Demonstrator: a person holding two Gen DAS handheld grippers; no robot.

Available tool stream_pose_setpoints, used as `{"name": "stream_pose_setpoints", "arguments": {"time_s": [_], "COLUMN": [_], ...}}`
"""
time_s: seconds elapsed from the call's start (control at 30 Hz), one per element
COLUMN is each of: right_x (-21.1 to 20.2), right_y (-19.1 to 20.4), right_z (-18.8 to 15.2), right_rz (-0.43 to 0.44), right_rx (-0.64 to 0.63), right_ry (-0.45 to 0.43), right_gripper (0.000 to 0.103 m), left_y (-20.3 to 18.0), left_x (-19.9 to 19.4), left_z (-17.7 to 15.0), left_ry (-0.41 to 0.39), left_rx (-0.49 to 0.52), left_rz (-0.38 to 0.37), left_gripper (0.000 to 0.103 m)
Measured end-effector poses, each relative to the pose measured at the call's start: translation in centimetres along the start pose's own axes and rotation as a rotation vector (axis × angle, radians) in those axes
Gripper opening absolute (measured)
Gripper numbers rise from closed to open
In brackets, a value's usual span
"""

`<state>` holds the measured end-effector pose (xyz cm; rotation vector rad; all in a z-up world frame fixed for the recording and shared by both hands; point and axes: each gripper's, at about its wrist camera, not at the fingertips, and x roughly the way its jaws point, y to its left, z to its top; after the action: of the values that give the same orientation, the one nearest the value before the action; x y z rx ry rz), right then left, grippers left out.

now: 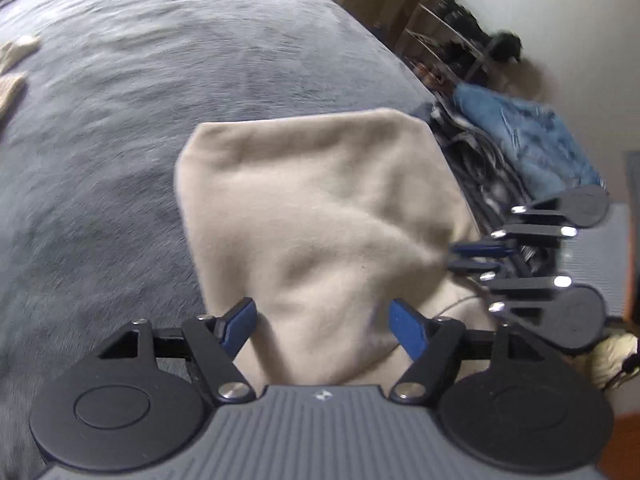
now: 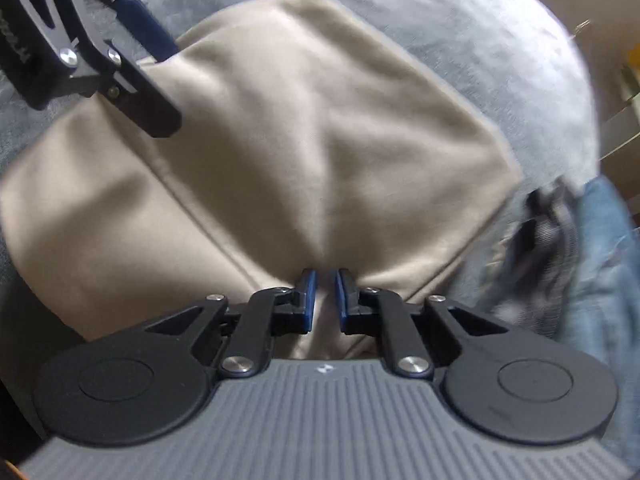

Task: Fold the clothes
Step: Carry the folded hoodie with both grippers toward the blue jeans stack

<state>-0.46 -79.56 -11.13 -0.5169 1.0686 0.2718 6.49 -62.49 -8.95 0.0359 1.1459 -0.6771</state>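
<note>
Beige garment lies part folded on the grey bed cover, near the cover's right edge as the left wrist view frames it. A seam runs diagonally across it in the right wrist view, and creases fan out from one pinched spot on its near edge.

Right gripper is clenched on that spot: blue pads almost together, a tuck of beige cloth drawn up between them. The left wrist view shows the same thing from the side, right gripper biting the garment's right edge with the cloth tented toward it.

Left gripper is released, jaws standing wide, nothing gripped. Cloth lies between and under its fingers but the pads don't press on it. In the right wrist view its blue finger sits at the far left corner of the garment, at or just over the cloth; contact can't be told through the blur.

Key relation: the garment runs away from both grippers, long axis roughly front to back in the left view, far edge square and flat. Right has the near right edge, left hangs over the near left part. So the right hand is the one already engaged, and the left looks like it needs to close on its side before any lift or fold across.

Off the bed edge, beyond the garment: blue denim heaped with darker clothes, well apart from the beige one. Some pale fabric lies at the far left of the cover
</note>
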Motion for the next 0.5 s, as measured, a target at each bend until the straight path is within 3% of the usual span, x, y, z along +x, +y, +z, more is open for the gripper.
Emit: {"name": "stream_pose_setpoints", "arguments": {"time_s": [0.07,0.17,0.27,0.33,0.4,0.5], "right_x": [-2.9,-6.6,-7.1,-5.0,-0.9,0.4], "right_y": [0.0,1.4,4.9,6.5,6.7,5.0], "right_z": [-0.3,-1.4,-2.2,-3.0,-4.1,-4.7], "right_rz": [0.013,0.125,0.211,0.214,0.153,0.161], "right_rx": [0.001,-0.012,-0.097,-0.129,-0.168,-0.073], "right_ry": [-0.054,-0.113,-0.107,-0.048,0.081,0.125], "right_gripper": [0.011,0.012,0.011,0.01,0.01,0.009], "left_y": [0.5,0.8,0.8,0.9,0.6,-0.3], "left_x": [-1.5,-1.8,-0.8,0.4,1.4,2.1], "left_z": [-0.8,-3.0,-4.8,-5.3,-5.5,-5.6], "left_ry": [0.0,0.046,0.089,0.101,0.108,0.104], "left_rx": [-0.046,-0.071,-0.088,-0.12,-0.134,-0.125], "left_rz": [-0.004,-0.011,-0.025,-0.06,-0.082,-0.091], "left_gripper": [0.074,0.074,0.072,0.072,0.073,0.08]}}
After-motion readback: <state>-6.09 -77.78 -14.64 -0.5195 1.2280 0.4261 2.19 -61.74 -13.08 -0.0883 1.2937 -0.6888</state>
